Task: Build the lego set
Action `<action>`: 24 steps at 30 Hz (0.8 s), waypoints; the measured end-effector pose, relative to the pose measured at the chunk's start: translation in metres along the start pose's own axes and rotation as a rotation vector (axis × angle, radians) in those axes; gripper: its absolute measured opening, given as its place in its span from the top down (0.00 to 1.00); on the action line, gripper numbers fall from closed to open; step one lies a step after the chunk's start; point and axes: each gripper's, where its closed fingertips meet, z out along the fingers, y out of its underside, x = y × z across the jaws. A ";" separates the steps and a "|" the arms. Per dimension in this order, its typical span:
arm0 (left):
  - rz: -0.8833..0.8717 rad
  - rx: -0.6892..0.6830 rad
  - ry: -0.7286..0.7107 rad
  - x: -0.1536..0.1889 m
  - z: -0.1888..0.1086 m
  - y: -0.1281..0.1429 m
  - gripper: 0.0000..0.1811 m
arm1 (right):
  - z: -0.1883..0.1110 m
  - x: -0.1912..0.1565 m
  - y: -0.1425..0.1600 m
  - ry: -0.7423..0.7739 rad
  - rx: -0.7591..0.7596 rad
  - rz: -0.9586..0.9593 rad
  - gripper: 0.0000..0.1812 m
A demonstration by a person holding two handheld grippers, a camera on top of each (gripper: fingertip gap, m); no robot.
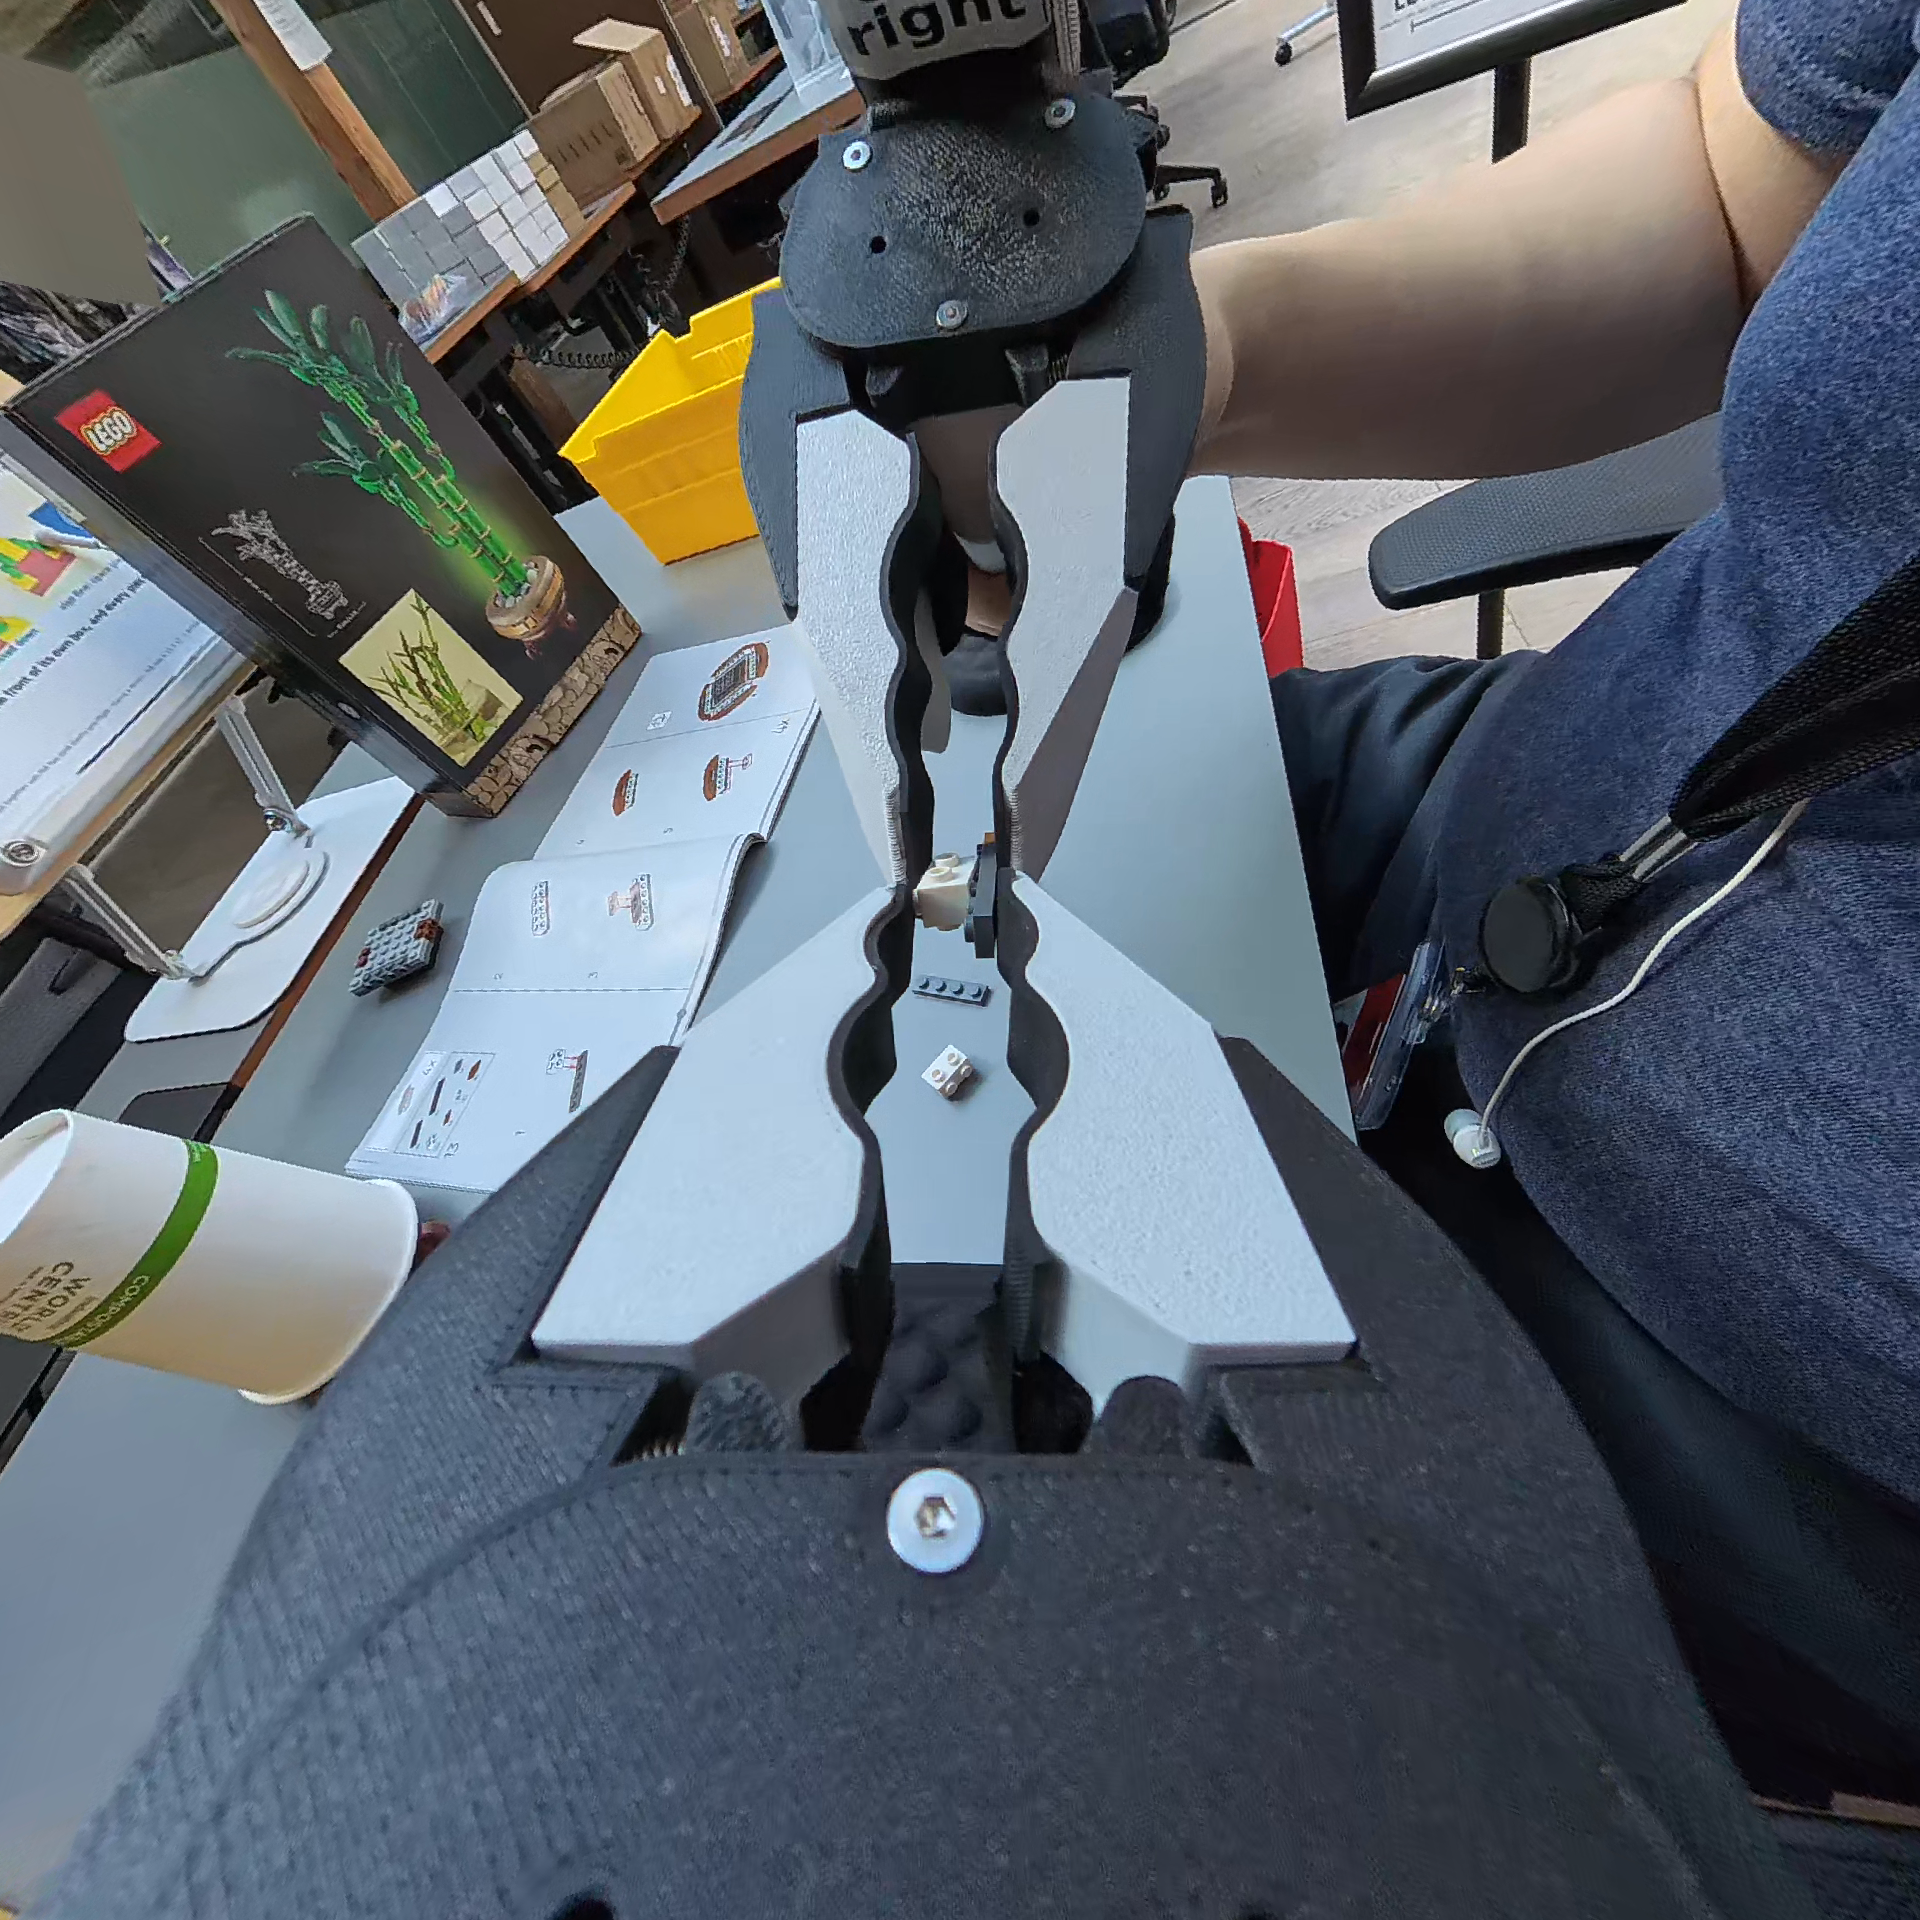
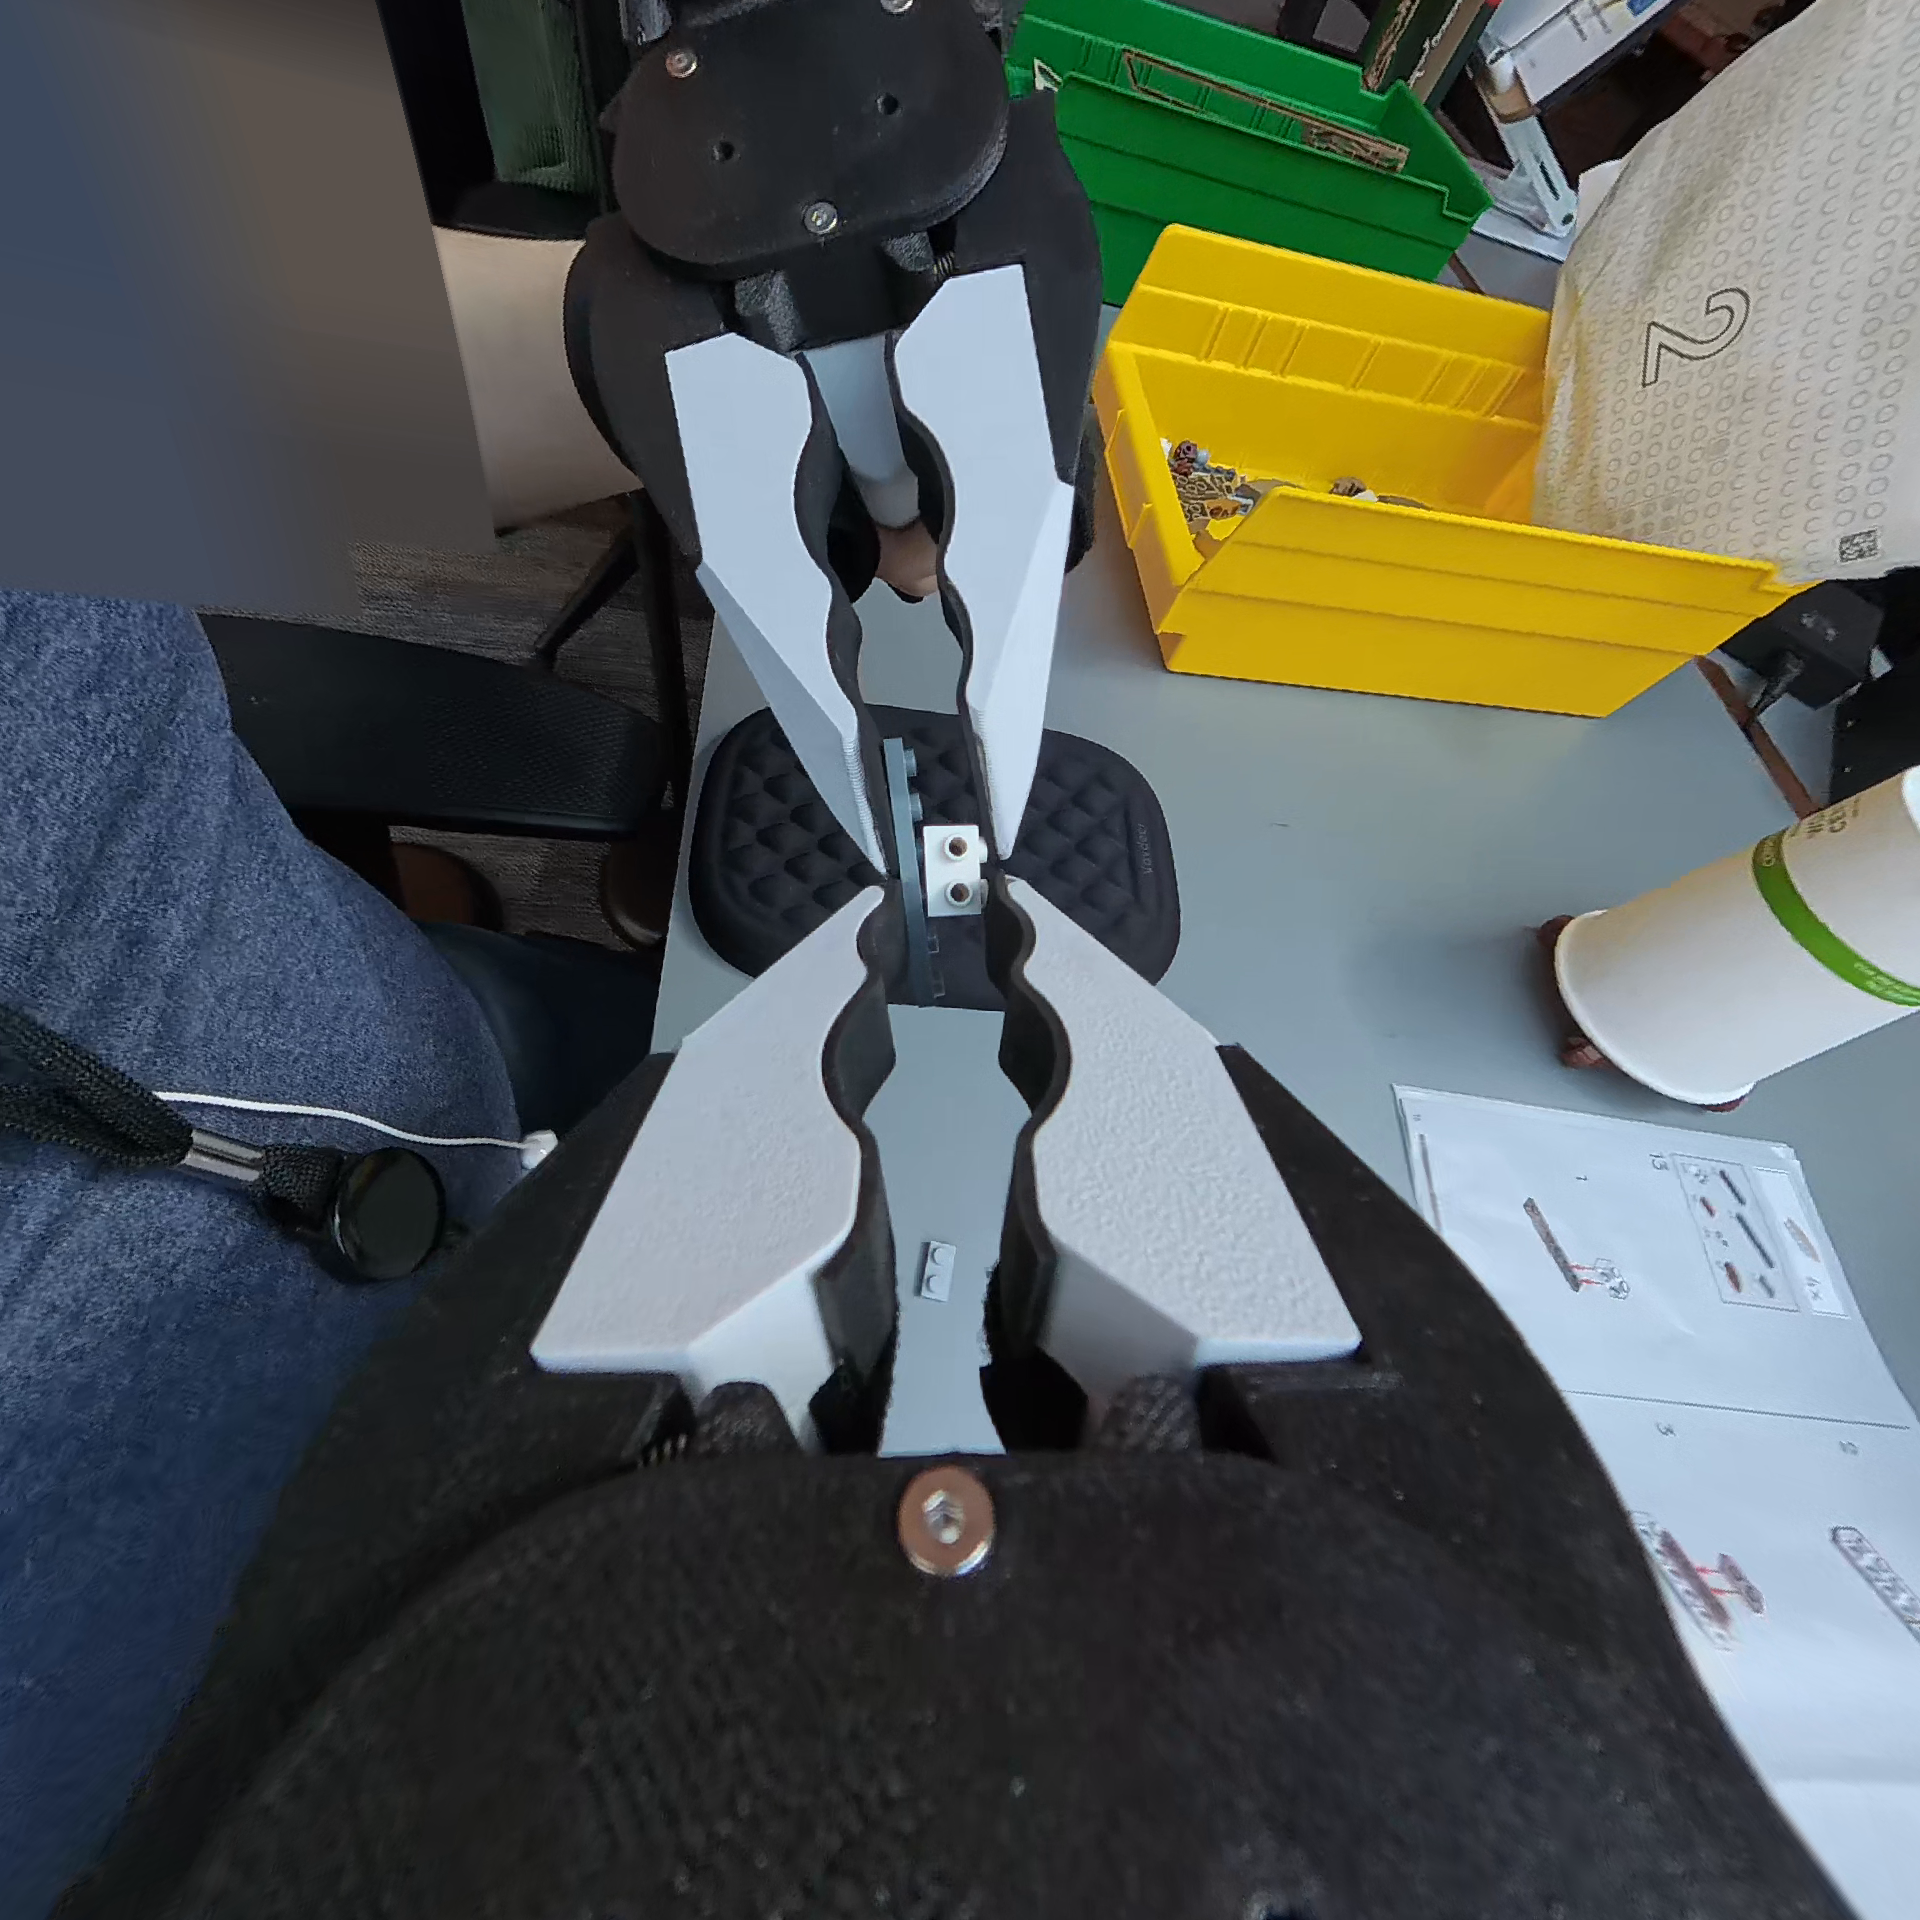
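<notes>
Left wrist view: left tongs (image 1: 951,904) & right tongs (image 1: 956,862) meet tip to tip above the grey desk (image 1: 1195,831). Both sit almost closed on one small build: a white brick (image 1: 938,891) stuck to a dark plate (image 1: 982,902). Can't tell which tongs pinch which part. On the desk under the build: a loose dark plate (image 1: 951,989), then a loose white brick (image 1: 954,1070) nearer the camera. Manual (image 1: 623,894) lies open left of the build, lego box (image 1: 312,499) behind it. Right wrist view: yellow bin (image 2: 1403,582) right of the build, paper cup (image 2: 1745,956) nearer.
</notes>
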 end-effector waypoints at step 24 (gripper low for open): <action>0.088 0.003 -0.050 0.000 -0.003 -0.004 0.93 | -0.002 -0.002 -0.005 0.083 -0.042 -0.095 0.92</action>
